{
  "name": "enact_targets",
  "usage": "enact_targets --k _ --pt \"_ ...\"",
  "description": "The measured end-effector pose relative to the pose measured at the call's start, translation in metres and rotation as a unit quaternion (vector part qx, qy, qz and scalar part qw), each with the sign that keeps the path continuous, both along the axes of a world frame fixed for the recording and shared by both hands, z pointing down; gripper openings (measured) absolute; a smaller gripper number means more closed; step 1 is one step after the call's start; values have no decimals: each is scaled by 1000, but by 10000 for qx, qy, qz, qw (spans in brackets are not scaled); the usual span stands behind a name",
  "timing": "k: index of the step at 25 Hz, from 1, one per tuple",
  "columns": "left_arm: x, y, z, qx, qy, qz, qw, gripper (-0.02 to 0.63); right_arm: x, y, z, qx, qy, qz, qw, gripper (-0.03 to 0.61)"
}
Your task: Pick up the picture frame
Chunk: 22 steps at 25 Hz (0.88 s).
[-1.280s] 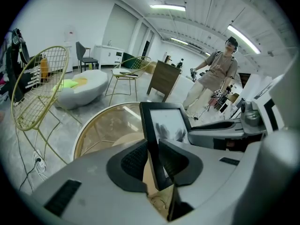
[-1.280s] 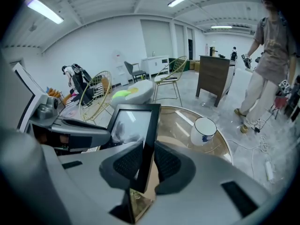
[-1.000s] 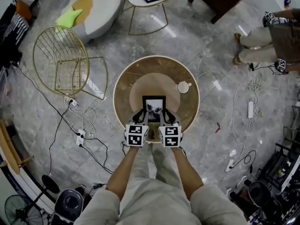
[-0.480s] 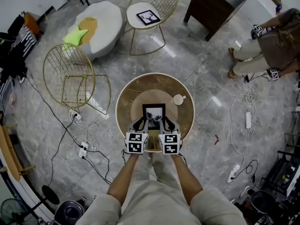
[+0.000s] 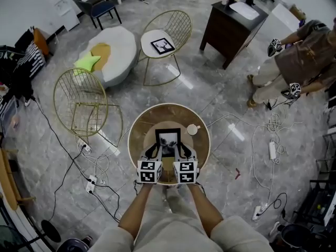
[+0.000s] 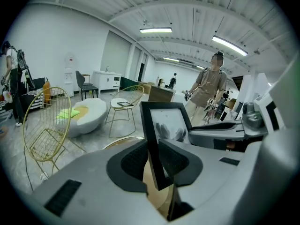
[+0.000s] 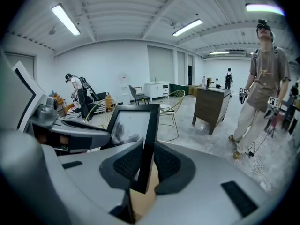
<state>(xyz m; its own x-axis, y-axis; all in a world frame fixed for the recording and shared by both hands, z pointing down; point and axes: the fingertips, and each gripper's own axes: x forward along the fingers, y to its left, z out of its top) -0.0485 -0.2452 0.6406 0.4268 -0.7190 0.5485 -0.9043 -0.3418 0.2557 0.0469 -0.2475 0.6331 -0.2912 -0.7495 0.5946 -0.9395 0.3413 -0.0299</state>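
the left gripper (image 5: 153, 150) has its jaws shut a little way on the left edge of the picture frame (image 5: 168, 142), and the dark pads squeeze the black edge from both sides. the frame is in the middle, between the two grippers, over the round table (image 5: 140, 134), with its picture side facing up at the head camera. the right gripper (image 5: 184, 150) does the same on the right edge, with its jaws pinched on it. i think the pick up step is going on now, because the frame looks like it is off the table top and both grippers carry it. the next move needs both hands to go up together at the same speed, so the frame does not tip or slip out. on the left there is a gold wire chair (image 5: 80, 106) and wires on the floor (image 5: 93, 164), but they are well away. a small white cup (image 5: 192, 129) sits on the table just beside the frame on the right, so the frame should not swing that way. far to the right a person (image 5: 296, 62) stands, well apart
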Motion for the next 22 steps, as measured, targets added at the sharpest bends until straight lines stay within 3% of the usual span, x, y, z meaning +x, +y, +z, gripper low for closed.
enact_targets --k 22 --pt "1 -21 -127 1252 -71 -257 9918 75 1 -22 -129 1301 -140 -190 9912 75"
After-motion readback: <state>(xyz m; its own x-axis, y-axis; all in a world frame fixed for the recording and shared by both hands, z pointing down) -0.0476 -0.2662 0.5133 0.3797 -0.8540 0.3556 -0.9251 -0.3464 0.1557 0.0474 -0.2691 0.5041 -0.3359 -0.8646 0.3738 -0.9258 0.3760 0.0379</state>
